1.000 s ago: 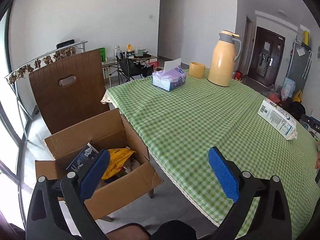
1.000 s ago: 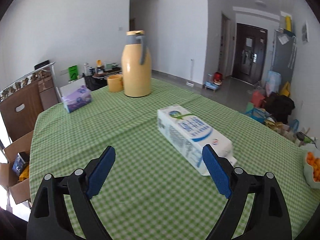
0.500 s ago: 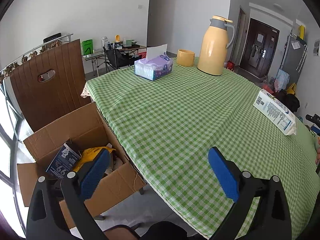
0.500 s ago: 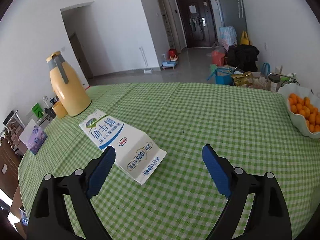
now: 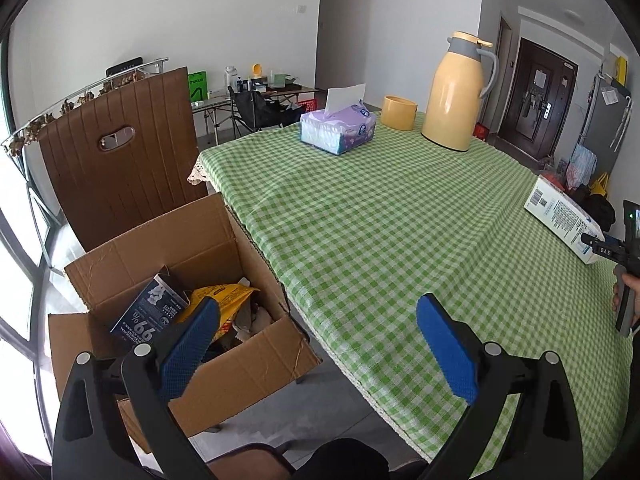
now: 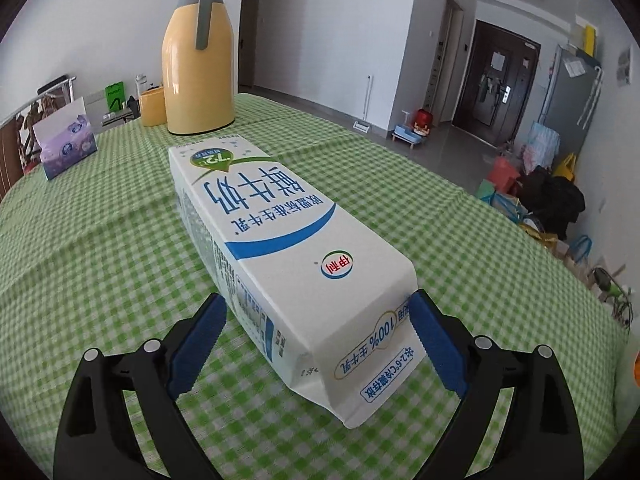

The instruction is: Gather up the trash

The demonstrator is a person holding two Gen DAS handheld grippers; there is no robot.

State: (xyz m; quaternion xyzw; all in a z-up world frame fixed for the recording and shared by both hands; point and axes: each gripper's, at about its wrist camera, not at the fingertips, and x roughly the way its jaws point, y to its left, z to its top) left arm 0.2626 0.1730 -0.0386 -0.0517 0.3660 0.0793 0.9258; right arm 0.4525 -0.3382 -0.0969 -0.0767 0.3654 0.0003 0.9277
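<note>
With the carton (image 6: 280, 248) lying on the bench (image 6: 100, 240) between the right gripper (image 6: 316, 320)'s wide, just-opened jaws, closing off-centre on its tapered end could skid it away.

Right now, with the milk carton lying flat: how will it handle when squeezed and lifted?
The milk carton is paperboard with crisp, undented faces: probably fairly stiff, though hard pinching may buckle it. Its glossy print suggests a slippery grip. The right hand-held gripper straddles only the gable end, so the long body may droop.
</note>
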